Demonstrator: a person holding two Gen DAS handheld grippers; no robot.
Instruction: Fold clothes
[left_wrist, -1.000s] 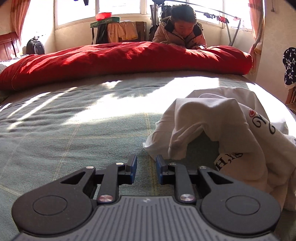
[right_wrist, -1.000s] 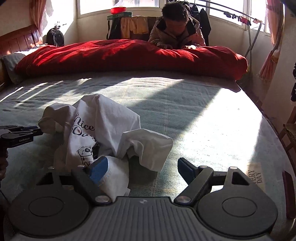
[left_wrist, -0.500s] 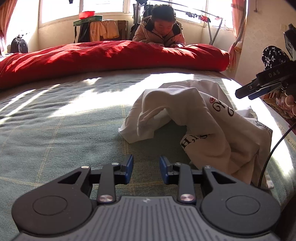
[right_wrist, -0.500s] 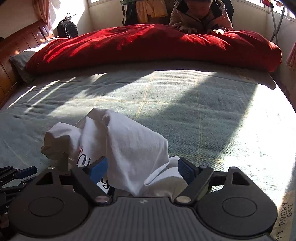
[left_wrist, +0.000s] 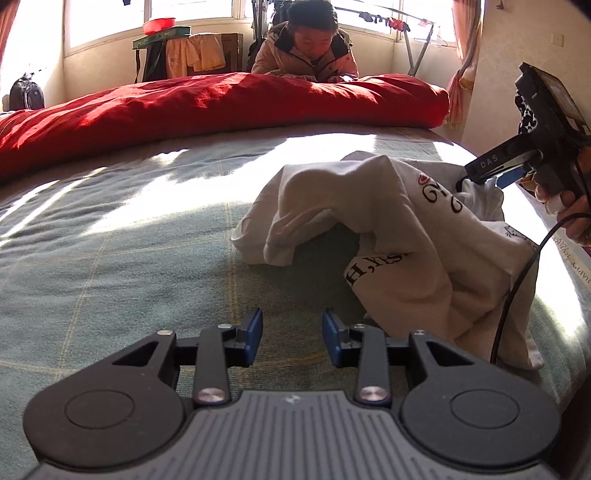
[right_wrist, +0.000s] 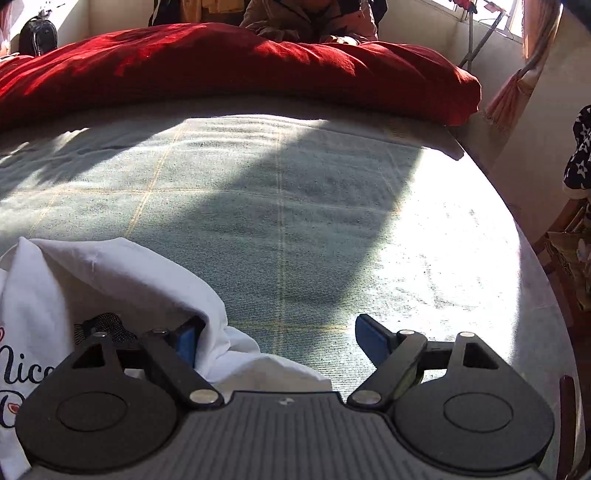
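White printed T-shirt (left_wrist: 399, 236) lies crumpled on the green plaid bed (left_wrist: 129, 266), near its right edge. Left tongs (left_wrist: 291, 341) have just been opening, part-way apart, nothing between them, low over the bed just beside the shirt. Right tongs (right_wrist: 275, 341) wide apart at the shirt's edge, a fold against the left pad, not clamped. Red duvet (left_wrist: 207, 107) behind.

Bed (left_wrist: 110, 258): covered by a grey-green blanket with thin yellow check lines, partly in sunlight, partly in shadow. Red quilt (left_wrist: 221, 99) lies bunched along the far edge, spanning nearly its full width. Crumpled white T-shirt (left_wrist: 399, 236) with dark lettering lies on the blanket toward the near right corner, heaped and unfolded.
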